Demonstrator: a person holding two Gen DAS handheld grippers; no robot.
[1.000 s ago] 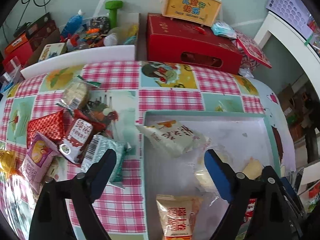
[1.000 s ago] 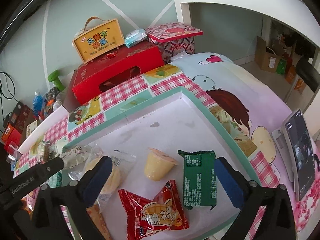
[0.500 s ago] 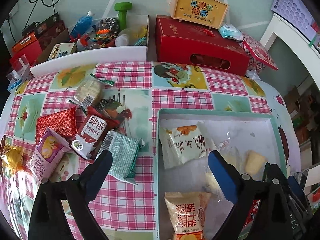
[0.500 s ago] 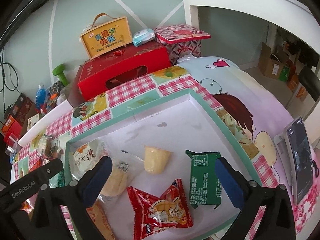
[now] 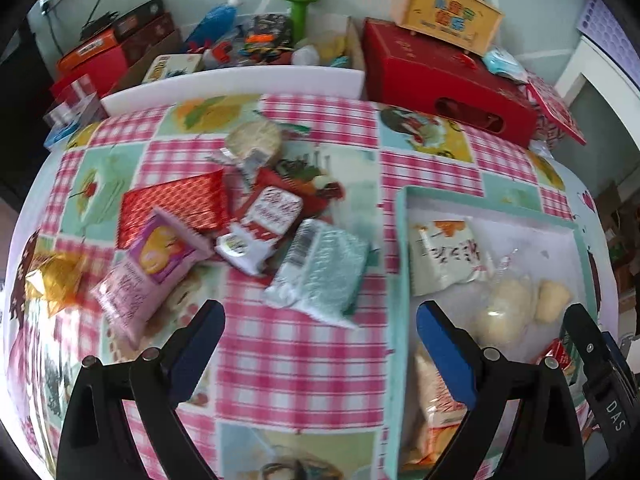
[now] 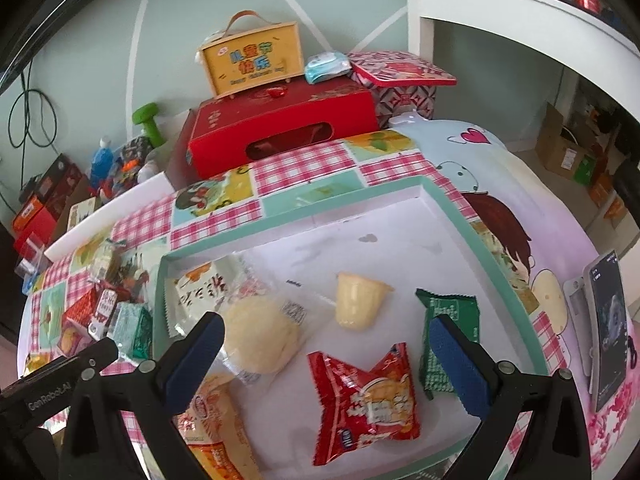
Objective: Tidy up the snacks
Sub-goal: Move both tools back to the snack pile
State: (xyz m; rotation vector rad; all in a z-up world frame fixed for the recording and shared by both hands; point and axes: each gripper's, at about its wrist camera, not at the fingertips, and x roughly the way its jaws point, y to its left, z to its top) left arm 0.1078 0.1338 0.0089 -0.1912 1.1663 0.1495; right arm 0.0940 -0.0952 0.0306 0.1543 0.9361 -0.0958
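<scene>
A teal-rimmed white tray (image 6: 440, 196) (image 5: 396, 248) holds a cream packet with black writing (image 6: 200, 288) (image 5: 444, 254), a round bun in clear wrap (image 6: 260, 334), a yellow jelly cup (image 6: 358, 300), a green packet (image 6: 450, 322), a red packet (image 6: 368, 396) and an orange packet (image 6: 212, 412). Left of the tray, loose snacks lie on the checked cloth: a pale green packet (image 5: 320, 272), a red-white packet (image 5: 260, 228), a pink packet (image 5: 148, 268), a red foil packet (image 5: 176, 204), a round cracker pack (image 5: 254, 140). My left gripper (image 5: 320, 332) hovers open over the cloth near the pale green packet. My right gripper (image 6: 326, 340) hangs open above the tray, holding nothing.
A red box (image 6: 280, 128) with a yellow carry box (image 6: 252, 60) on top stands behind the table. A cluttered white bin (image 5: 240, 76) sits at the back left. A phone on a stand (image 6: 608, 320) is at the table's right edge. A gold wrapper (image 5: 52, 280) lies far left.
My left gripper has swung left, from over the tray to over the loose snacks. The cream packet, hanging over the tray's left rim 1 s ago, now lies inside it. The right gripper shifted slightly.
</scene>
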